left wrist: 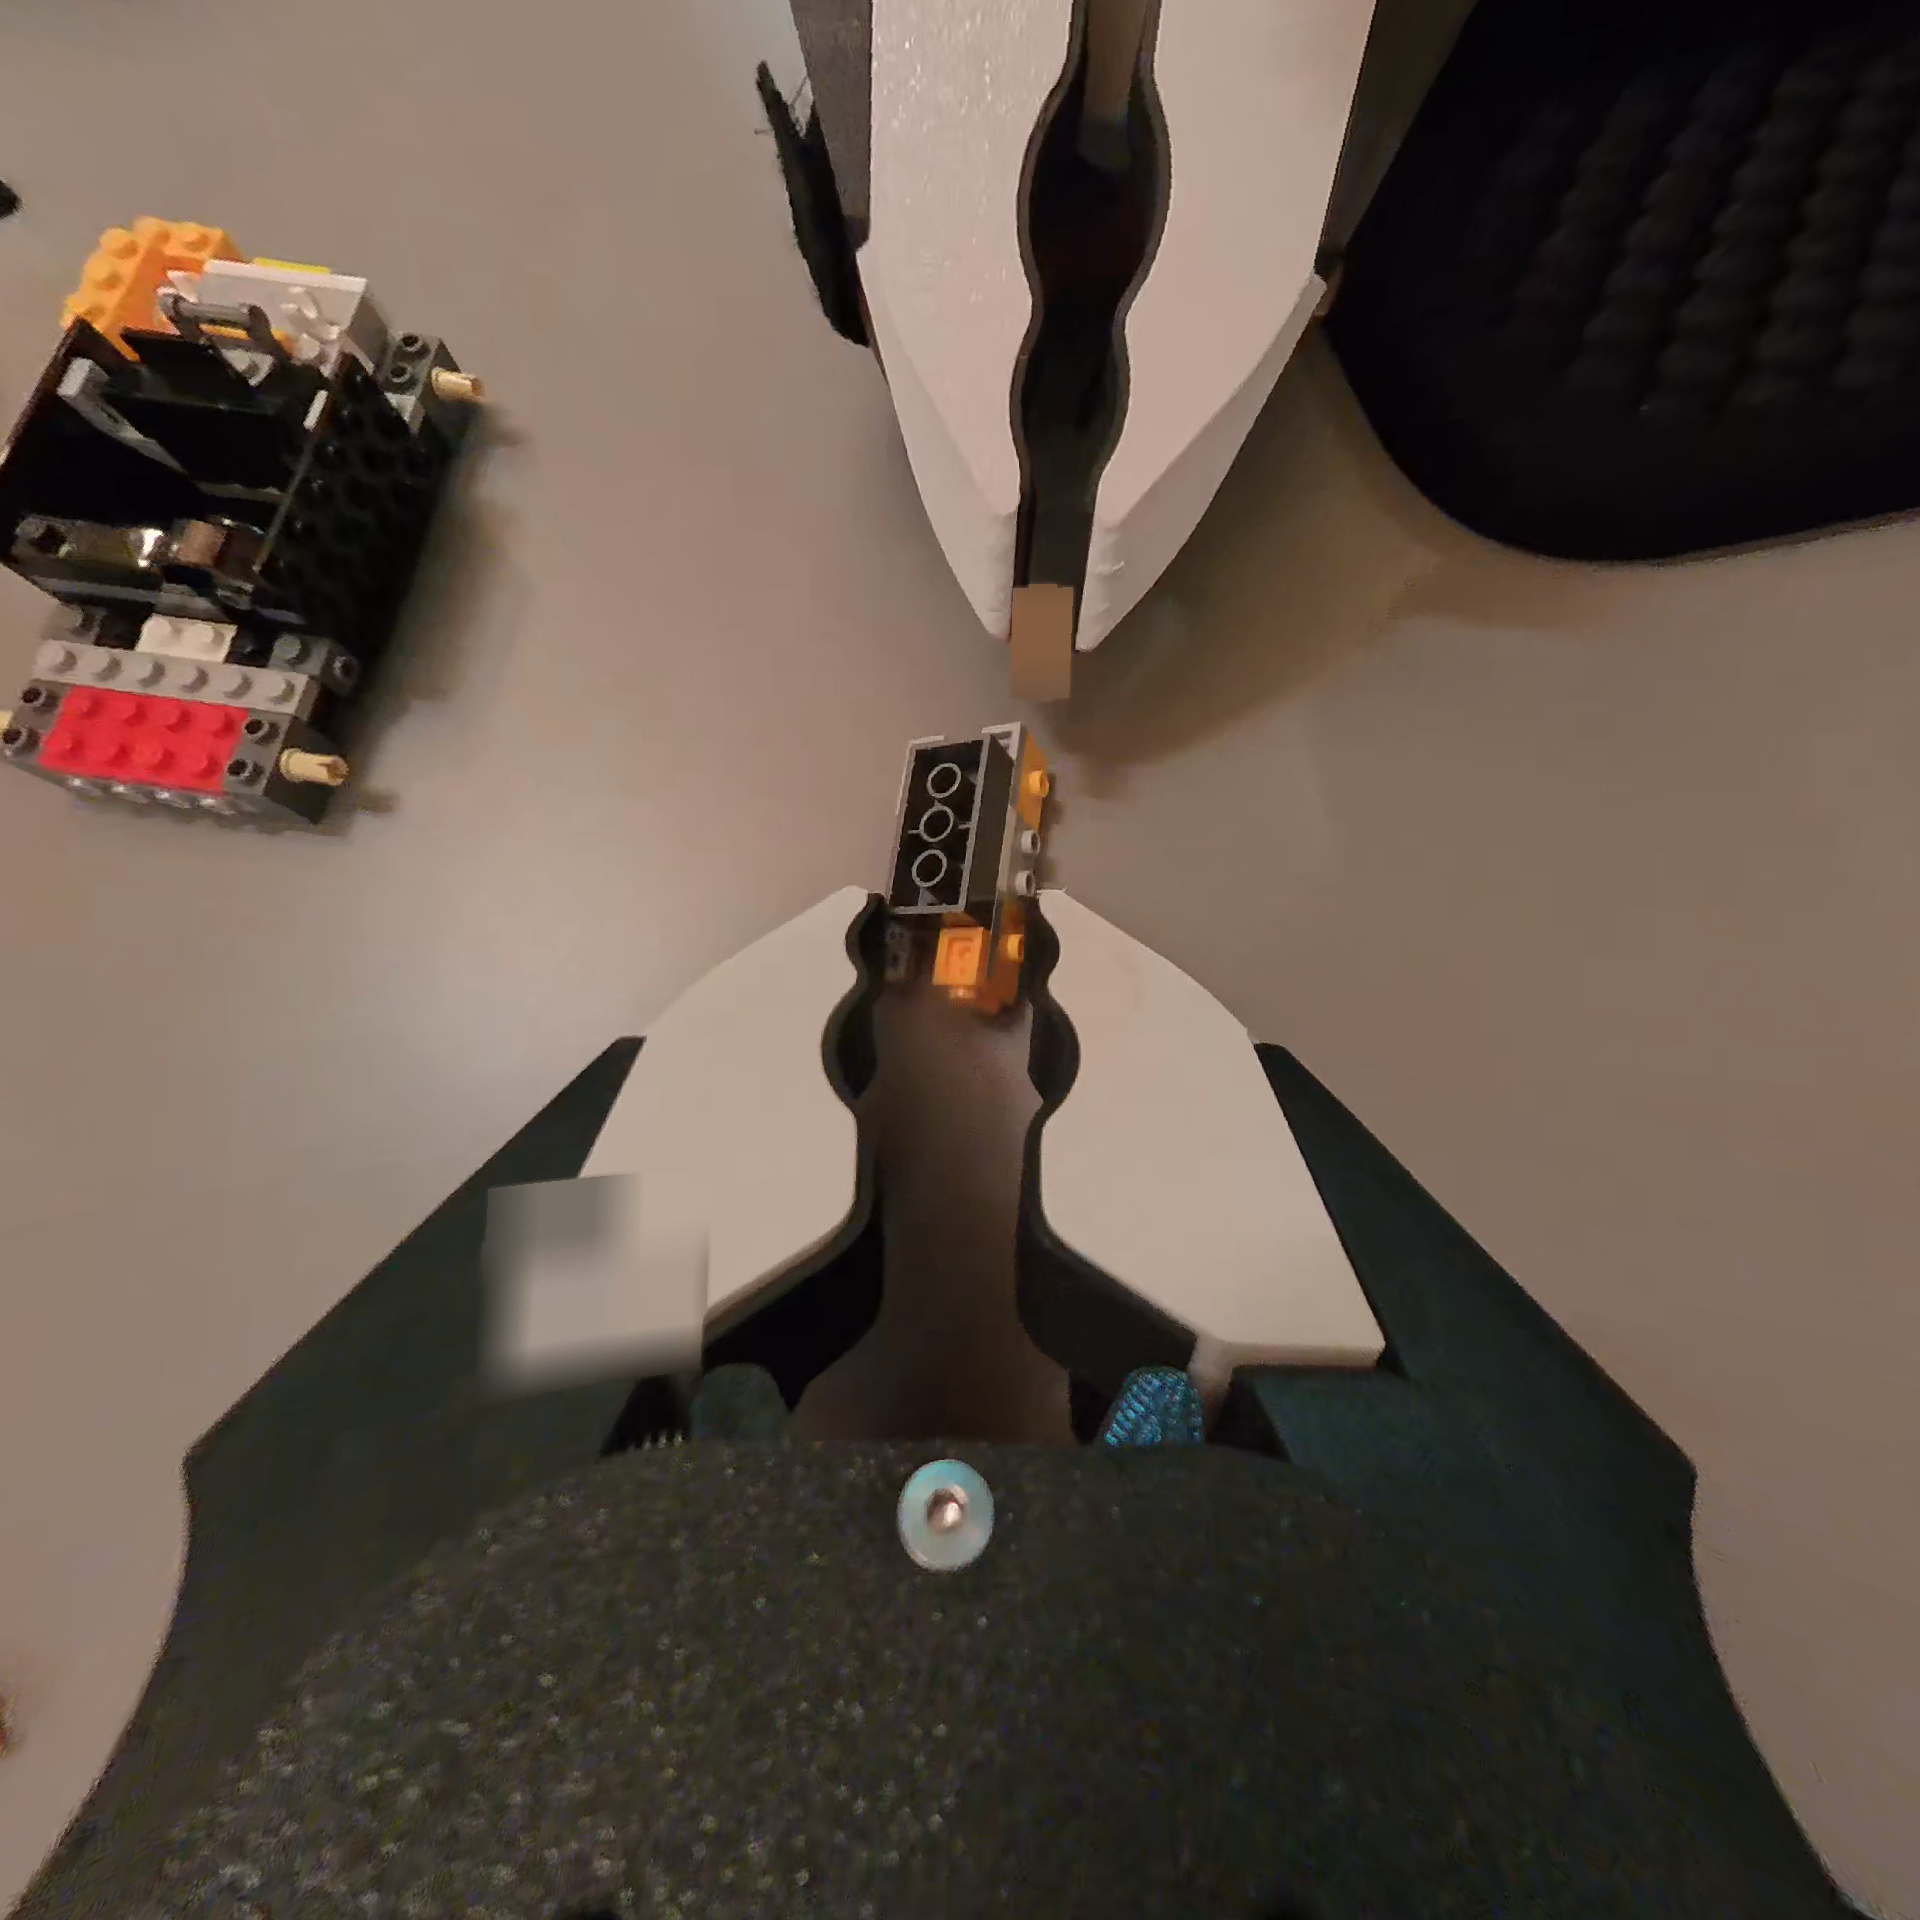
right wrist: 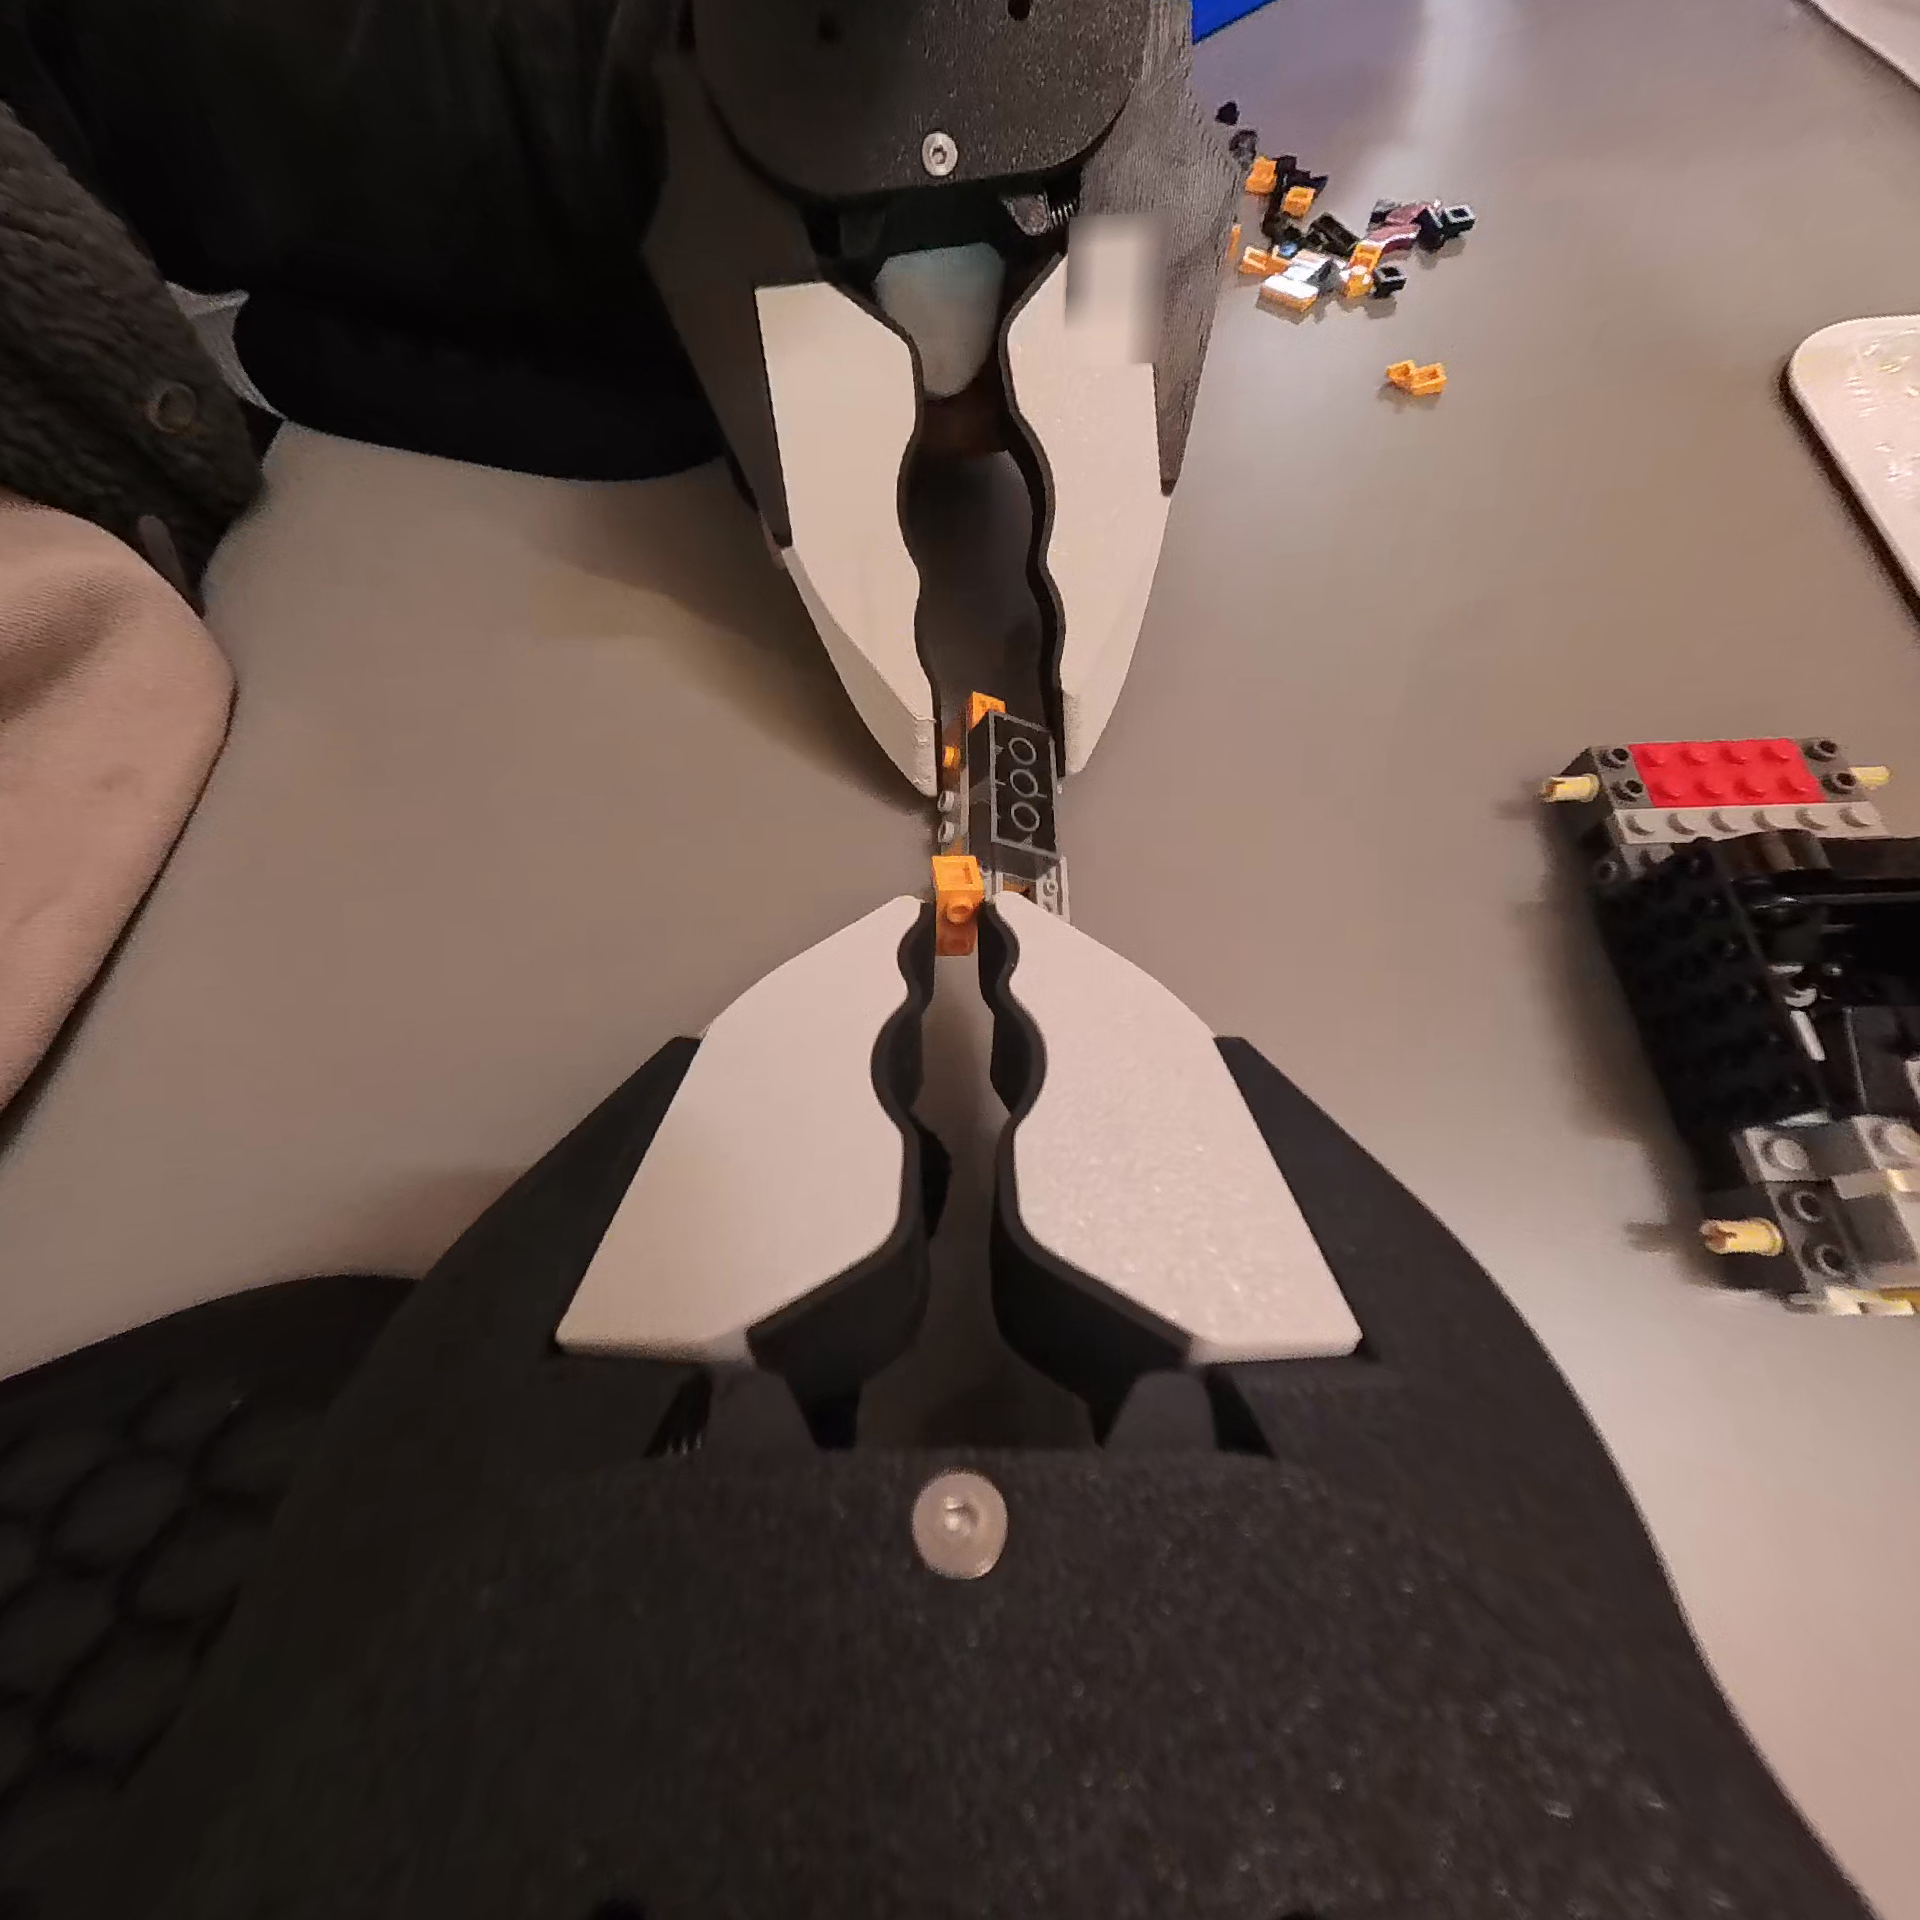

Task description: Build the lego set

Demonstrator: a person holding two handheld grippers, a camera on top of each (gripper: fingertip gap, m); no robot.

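Observation:
My left gripper [left wrist: 956, 899] is shut on a small sub-assembly [left wrist: 945, 821] of black, grey and orange bricks, held just above the grey table [left wrist: 623, 987]. My right gripper [right wrist: 956, 906] faces it tip to tip and is shut on a small orange piece [right wrist: 956, 883]. That piece sits right at the near end of the sub-assembly [right wrist: 1023, 800]; I cannot tell if they touch. In the left wrist view the right gripper [left wrist: 1042, 623] comes in from the top, its piece [left wrist: 1042, 649] blurred. The left gripper [right wrist: 1003, 764] shows at the top of the right wrist view.
A partly built black vehicle chassis [left wrist: 208, 540] with a red plate, grey plates and tan axle pins lies beside the grippers [right wrist: 1766, 987]. A pile of loose pieces [right wrist: 1340, 239] and a single orange piece [right wrist: 1415, 376] lie beyond. A white tray [right wrist: 1860, 436] is at the right edge. A black textured pad [left wrist: 1662, 260] borders the table. My hands' fingertips stand some 5 cm from each other.

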